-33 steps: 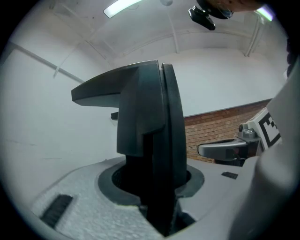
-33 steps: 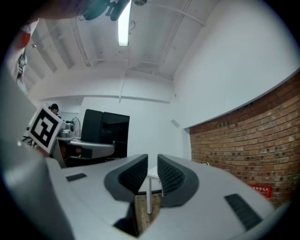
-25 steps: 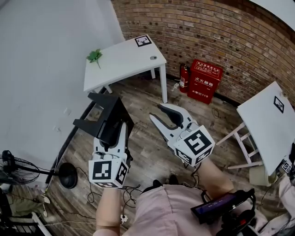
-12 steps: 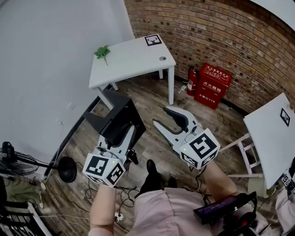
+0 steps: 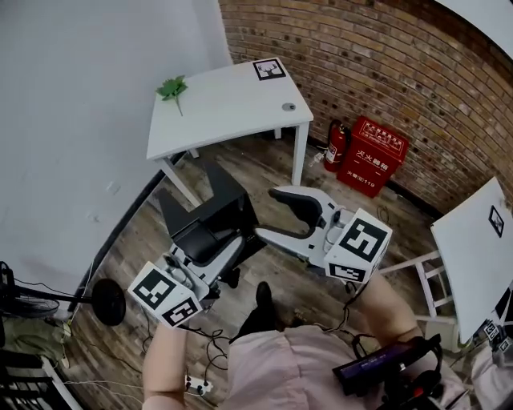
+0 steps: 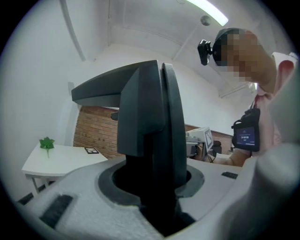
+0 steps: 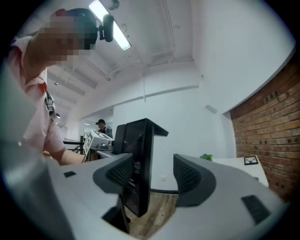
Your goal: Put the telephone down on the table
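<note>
Firmly, my left gripper point(image 5: 220, 244) is clamped on the black telephone point(image 5: 216, 204). My right gripper's point(image 5: 268, 212) jaws are opening on nothing, with the telephone just left of them. Only the right gripper view shows it on end, long axis upright. The head view places it over the floor point(image 5: 264, 164), nearer than the white table point(image 5: 232, 112).

1. even, bright room light; a ceiling strip light point(image 6: 206, 11) glares white at the top of both gripper views.
2. the telephone point(image 6: 150, 131) reads near-black, soft up close.
3. fisheye bends the edges; gripper views end in black corners.
</note>
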Motion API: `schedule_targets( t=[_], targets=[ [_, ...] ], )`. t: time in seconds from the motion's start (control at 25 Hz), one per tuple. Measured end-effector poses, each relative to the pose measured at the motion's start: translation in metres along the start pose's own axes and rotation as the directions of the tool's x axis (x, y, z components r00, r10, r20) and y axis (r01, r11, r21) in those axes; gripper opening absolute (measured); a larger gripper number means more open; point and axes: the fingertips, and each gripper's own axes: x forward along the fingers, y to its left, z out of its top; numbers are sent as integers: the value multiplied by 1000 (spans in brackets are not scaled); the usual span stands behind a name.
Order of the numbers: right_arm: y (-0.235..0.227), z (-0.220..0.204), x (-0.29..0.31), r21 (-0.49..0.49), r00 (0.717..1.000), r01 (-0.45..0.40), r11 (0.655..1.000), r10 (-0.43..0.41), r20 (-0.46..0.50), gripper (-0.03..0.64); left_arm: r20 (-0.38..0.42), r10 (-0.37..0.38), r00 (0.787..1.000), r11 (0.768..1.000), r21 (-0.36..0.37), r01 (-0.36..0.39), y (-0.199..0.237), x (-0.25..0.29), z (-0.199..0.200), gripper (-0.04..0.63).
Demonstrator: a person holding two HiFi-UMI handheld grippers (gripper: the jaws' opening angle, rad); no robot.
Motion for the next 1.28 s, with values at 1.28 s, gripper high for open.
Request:
schedule_targets(
  t=[1.28],
  targets=[
    [-116, 12, 151, 214, 957, -287, 934, 271, 100, 179, -115, -396, 911, 917, -85, 389, 162, 61, 0, 163]
  ],
)
